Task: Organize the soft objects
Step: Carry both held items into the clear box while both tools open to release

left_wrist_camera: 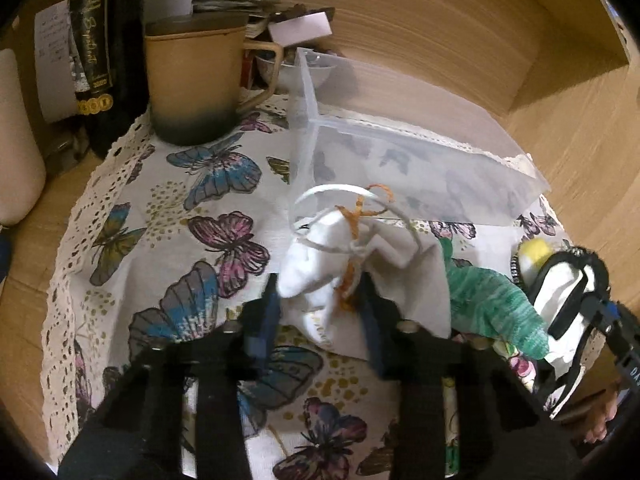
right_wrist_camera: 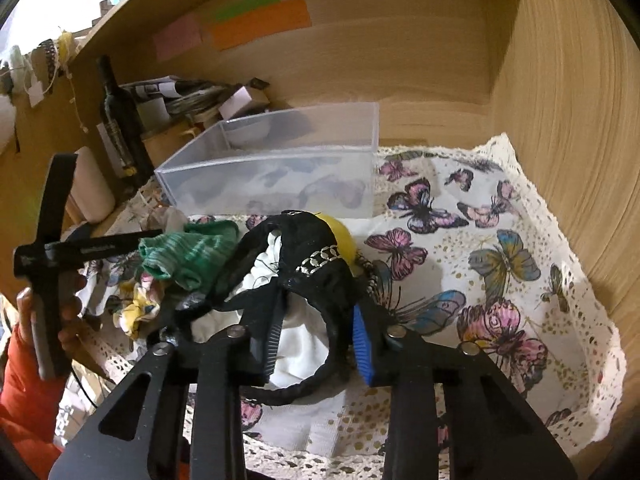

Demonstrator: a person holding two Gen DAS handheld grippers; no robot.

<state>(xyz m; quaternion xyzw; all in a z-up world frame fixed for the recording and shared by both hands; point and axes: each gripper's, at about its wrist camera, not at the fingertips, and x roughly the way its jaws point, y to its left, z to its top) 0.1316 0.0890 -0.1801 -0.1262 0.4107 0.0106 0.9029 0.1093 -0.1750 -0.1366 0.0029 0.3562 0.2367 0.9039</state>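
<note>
Two grippers' fingers spread, white pouch point(left_wrist_camera: 320, 280) between left, black-and-white cloth point(right_wrist_camera: 304, 320) between right

white pouch point(left_wrist_camera: 320, 276) crumpled | green sock point(left_wrist_camera: 496, 304) beside | clear bin point(left_wrist_camera: 420, 160) behind

Light wooden alcove walls point(right_wrist_camera: 560, 128); butterfly-print lace cloth point(right_wrist_camera: 500, 240) on the surface; coloured paper strips point(right_wrist_camera: 260, 24) stuck to back wall
</note>
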